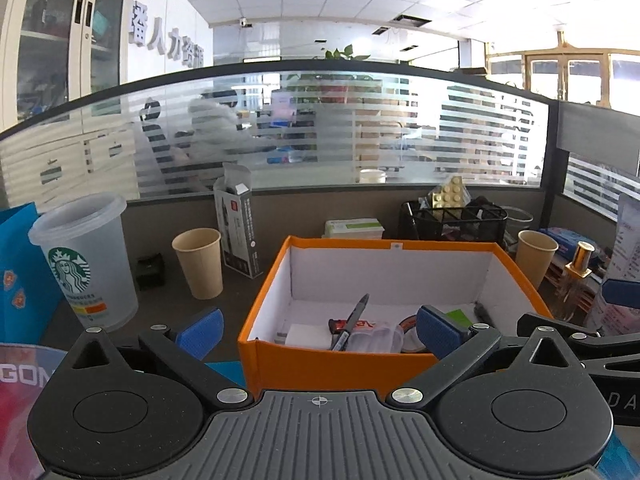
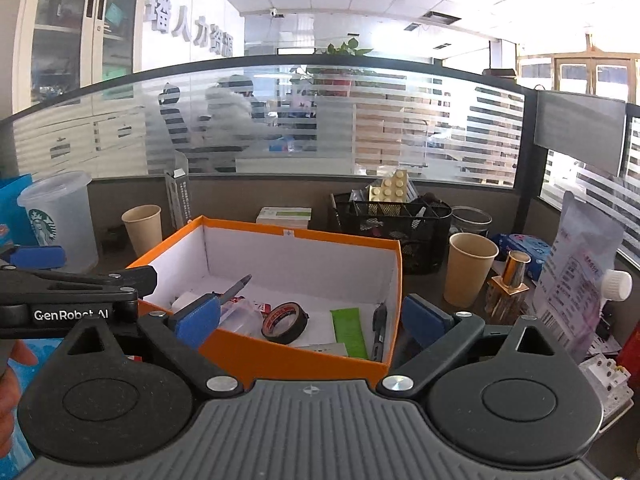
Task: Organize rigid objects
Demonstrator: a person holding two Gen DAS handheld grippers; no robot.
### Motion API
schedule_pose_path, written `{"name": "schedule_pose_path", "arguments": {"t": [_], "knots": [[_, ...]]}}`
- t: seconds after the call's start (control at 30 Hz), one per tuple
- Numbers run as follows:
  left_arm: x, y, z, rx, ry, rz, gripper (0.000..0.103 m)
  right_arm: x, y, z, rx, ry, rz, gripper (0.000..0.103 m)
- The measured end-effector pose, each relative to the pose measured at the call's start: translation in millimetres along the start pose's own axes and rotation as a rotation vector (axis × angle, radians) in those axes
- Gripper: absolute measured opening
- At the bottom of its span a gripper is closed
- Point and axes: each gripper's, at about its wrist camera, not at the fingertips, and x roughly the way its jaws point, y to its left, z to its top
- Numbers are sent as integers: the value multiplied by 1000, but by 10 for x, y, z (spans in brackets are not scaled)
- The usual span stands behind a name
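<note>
An orange box (image 1: 392, 245) with a white inside stands on the desk straight ahead of both grippers. In it lie a dark pen (image 1: 352, 320), a clear plastic case (image 1: 376, 336), a black tape roll (image 2: 285, 322), a green card (image 2: 350, 332) and a black marker (image 2: 379, 332). My left gripper (image 1: 320, 330) hangs open just before the box's near wall, nothing between its blue pads. My right gripper (image 2: 312, 322) is open too, in front of the box (image 2: 304, 236) at its near right corner, and holds nothing. The left gripper's arm (image 2: 80, 280) shows at the left of the right wrist view.
A clear Starbucks cup (image 1: 86, 260) and a paper cup (image 1: 198, 262) stand left of the box. Right of it are a second paper cup (image 2: 472, 268), a gold-capped bottle (image 2: 510, 280) and a white breaker (image 2: 604, 380). A black mesh organizer (image 2: 400, 224) sits behind, against the glass partition.
</note>
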Motion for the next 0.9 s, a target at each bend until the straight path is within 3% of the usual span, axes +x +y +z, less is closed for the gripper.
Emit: {"name": "schedule_pose_path", "arguments": {"t": [0.9], "knots": [[-162, -20, 0, 1, -7, 7, 103, -166, 5, -21, -21, -19, -22, 99]]}}
